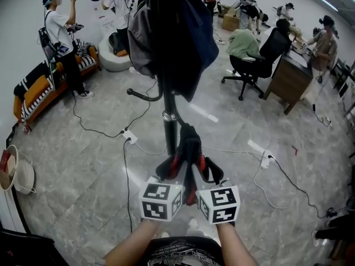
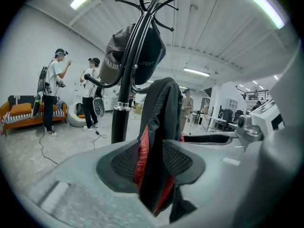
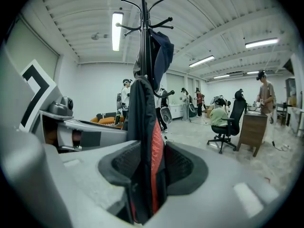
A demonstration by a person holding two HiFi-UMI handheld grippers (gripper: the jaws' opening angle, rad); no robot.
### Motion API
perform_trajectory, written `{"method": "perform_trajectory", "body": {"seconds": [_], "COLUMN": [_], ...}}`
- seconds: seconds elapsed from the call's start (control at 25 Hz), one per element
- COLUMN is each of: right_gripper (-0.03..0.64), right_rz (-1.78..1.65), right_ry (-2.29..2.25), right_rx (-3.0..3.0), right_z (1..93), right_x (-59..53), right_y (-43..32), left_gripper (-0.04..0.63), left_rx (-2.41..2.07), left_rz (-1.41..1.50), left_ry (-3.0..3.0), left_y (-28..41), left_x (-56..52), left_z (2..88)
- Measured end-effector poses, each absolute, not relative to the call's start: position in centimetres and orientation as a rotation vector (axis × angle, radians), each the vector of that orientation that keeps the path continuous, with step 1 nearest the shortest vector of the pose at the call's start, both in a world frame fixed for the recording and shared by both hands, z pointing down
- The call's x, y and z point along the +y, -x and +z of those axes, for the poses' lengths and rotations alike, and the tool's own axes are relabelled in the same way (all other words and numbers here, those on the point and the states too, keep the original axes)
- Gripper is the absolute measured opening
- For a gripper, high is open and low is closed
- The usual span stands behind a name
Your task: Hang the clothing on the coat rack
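Side by side below, the left gripper and right gripper point forward on near-parallel forearms. Each has its jaws pinched on the black, red-lined garment, bunched just before the coat rack.

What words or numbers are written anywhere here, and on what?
Nothing reads for sure.
Grey cap on the coat rack: pale letters, too blurred to read.
Shirt at the head view's bottom: white print, too blurred.
Marker cubes: black squares, no words.
Black-and-red garment: no print seen.
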State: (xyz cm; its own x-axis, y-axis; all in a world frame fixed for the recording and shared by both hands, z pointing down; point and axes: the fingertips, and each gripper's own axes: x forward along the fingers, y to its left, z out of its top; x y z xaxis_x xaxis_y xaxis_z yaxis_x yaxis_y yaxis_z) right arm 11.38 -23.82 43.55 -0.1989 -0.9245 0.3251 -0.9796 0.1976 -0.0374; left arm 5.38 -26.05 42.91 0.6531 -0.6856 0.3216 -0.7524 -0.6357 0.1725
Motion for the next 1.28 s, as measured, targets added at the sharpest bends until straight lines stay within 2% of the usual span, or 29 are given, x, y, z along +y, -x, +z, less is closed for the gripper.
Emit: {"method": "perform_trajectory", "body": {"seconds": [0.8,1.16,1.28], "right_gripper": [0.125,0.075,0.058], "right_rz": [0.318,0.315,0.314], "right_ry": [-1.915,-1.971,-1.987], "right_rx": [-2.194,-2.161,-2.16], "right_z": [42.3,41.9,41.7], "right_x": [-19.5,-17.5,-17.1], "right_y": [-9.7,-8.9,-8.5], "left_gripper": [0.132,0.124,0.095], "left_rx": [-1.035,-1.007,-1.001], "left_rz": [0.374,0.359,0.344], "left_ry": [-2.645,-2.663,-2.668], "left_y": [-5.0,-4.2,-3.9], "left_x": [-21.6,-19.6,-19.1], "left_z": [42.9,42.7,42.5]}}
